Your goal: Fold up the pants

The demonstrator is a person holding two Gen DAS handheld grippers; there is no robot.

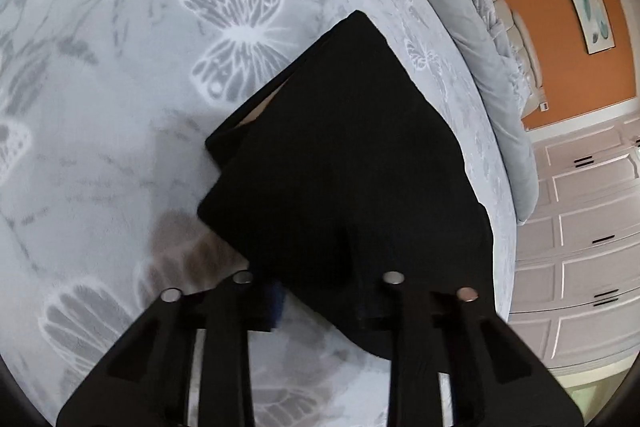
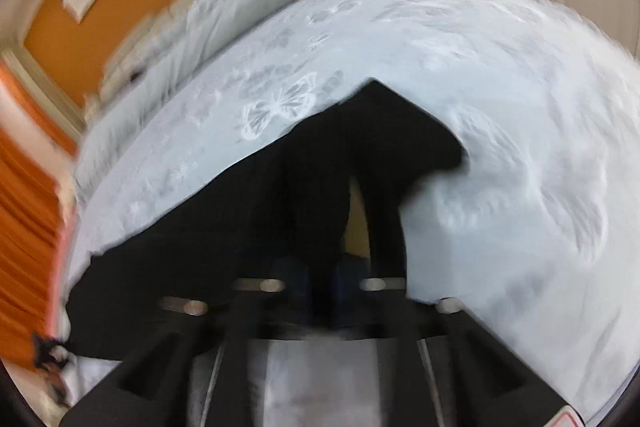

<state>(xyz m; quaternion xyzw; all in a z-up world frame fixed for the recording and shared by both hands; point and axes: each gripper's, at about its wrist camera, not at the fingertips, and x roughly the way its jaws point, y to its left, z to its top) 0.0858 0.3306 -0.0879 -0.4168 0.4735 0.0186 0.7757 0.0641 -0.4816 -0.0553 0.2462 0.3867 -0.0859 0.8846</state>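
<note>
the black pants (image 1: 340, 167) lie on a pale blue bed cover (image 1: 120, 147) with white butterflies on it. part of the pants is folded over, and one corner points away up the bed.

the left gripper (image 1: 320, 307) is low over the near edge of the pants. its two fingers look spread apart with black cloth between them, but everything there is dark, so it may be pinching the cloth.

the right gripper (image 2: 320, 291) is clenched on a fold of the pants. this picture is blurry. the cloth rises up like a little tent.

a grey pillow (image 1: 460, 7) lies by the orange wall (image 1: 540, 27). white drawers (image 1: 592, 219) stand beside the bed.
</note>
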